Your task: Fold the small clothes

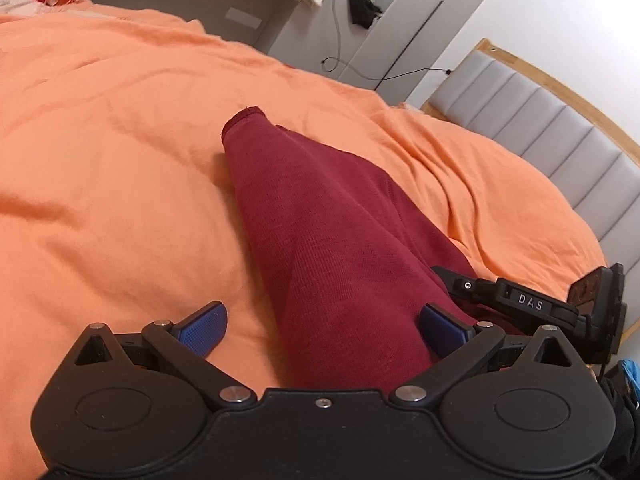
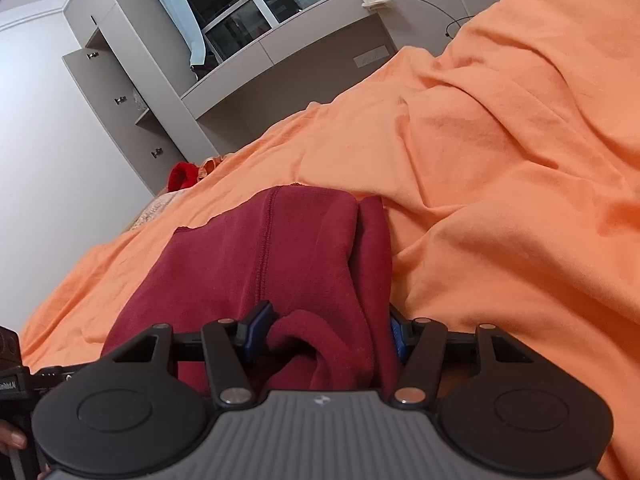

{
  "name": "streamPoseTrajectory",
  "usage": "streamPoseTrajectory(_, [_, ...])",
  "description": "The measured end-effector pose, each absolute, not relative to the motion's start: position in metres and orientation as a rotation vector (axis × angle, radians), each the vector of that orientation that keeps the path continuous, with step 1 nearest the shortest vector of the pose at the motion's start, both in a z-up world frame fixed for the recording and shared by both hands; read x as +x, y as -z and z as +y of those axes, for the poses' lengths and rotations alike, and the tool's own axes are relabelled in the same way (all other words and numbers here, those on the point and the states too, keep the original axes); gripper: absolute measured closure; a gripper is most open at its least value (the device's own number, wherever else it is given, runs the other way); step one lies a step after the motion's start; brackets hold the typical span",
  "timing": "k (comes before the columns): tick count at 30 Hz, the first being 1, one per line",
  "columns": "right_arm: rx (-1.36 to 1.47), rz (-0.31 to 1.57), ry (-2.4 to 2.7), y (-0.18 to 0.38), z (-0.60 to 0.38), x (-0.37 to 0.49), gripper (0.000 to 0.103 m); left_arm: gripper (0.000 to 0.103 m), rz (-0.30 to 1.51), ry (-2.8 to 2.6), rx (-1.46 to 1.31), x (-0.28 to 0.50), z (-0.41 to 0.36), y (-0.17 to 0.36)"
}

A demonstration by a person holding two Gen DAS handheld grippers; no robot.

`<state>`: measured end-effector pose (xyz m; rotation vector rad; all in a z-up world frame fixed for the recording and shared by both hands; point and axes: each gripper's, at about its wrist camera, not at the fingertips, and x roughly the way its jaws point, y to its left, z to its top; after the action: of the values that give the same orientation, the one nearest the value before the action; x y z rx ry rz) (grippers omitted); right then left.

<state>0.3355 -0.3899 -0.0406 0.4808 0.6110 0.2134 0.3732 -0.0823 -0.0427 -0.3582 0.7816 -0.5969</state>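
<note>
A dark red knit garment (image 1: 320, 216) lies on the orange bedsheet (image 1: 120, 140), stretched away from me towards its far hem. My left gripper (image 1: 320, 330) is open, its blue pads (image 1: 202, 330) wide apart, with the near end of the garment lying between them. The right gripper shows at the right edge of this view (image 1: 520, 300), beside the cloth. In the right wrist view the garment (image 2: 256, 248) is bunched with a seam down the middle. My right gripper (image 2: 324, 336) has its blue pads (image 2: 256, 330) partly closed around a thick fold of the cloth.
A grey desk with drawers (image 2: 248, 80) and a grey cabinet (image 1: 360, 40) with clothes and a cable on top stand beyond the bed. A padded headboard (image 1: 540, 120) is at the right. A bright red item (image 2: 182, 176) lies at the bed's far edge.
</note>
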Motion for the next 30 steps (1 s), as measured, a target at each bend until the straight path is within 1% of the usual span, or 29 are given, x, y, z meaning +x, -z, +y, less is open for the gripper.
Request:
streamPoseTrajectory(3, [0.487, 0.612, -0.209, 0.04, -0.39, 0.336, 0.042, 0.002, 0.792, 0.577, -0.353, 0.374, -0.087, 0.041])
streamPoseTrajectory(6, [0.489, 0.61, -0.207, 0.04, -0.39, 0.335, 0.042, 0.008, 0.798, 0.583, -0.371, 0.374, -0.089, 0.04])
streamPoseTrajectory(9, [0.497, 0.611, -0.198, 0.039, -0.389, 0.334, 0.042, 0.018, 0.809, 0.603, -0.406, 0.375, -0.088, 0.041])
streamPoseTrajectory(11, [0.505, 0.612, -0.189, 0.038, -0.388, 0.334, 0.043, 0.029, 0.815, 0.625, -0.432, 0.375, -0.088, 0.042])
streamPoseTrajectory(12, [0.504, 0.612, -0.186, 0.038, -0.387, 0.334, 0.044, 0.03, 0.816, 0.63, -0.44, 0.375, -0.088, 0.042])
streamPoseTrajectory(15, [0.491, 0.599, -0.18, 0.034, -0.383, 0.332, 0.055, 0.039, 0.804, 0.628, -0.438, 0.374, -0.092, 0.041])
streamPoseTrajectory(17, [0.459, 0.587, -0.173, 0.028, -0.377, 0.329, 0.066, 0.048, 0.781, 0.619, -0.425, 0.37, -0.094, 0.037])
streamPoseTrajectory(18, [0.439, 0.579, -0.166, 0.025, -0.374, 0.328, 0.068, 0.05, 0.766, 0.612, -0.411, 0.368, -0.095, 0.035])
streamPoseTrajectory(20, [0.403, 0.555, -0.162, 0.018, -0.367, 0.326, 0.072, 0.057, 0.744, 0.599, -0.376, 0.365, -0.098, 0.029])
streamPoseTrajectory(23, [0.362, 0.494, -0.169, 0.008, -0.355, 0.321, 0.076, 0.065, 0.704, 0.589, -0.31, 0.362, -0.1, 0.015])
streamPoseTrajectory(26, [0.339, 0.43, -0.193, -0.002, -0.341, 0.318, 0.077, 0.069, 0.646, 0.579, -0.251, 0.357, -0.099, 0.002])
streamPoseTrajectory(30, [0.272, 0.354, -0.234, -0.012, -0.311, 0.321, 0.078, 0.071, 0.557, 0.531, -0.181, 0.35, -0.088, -0.012])
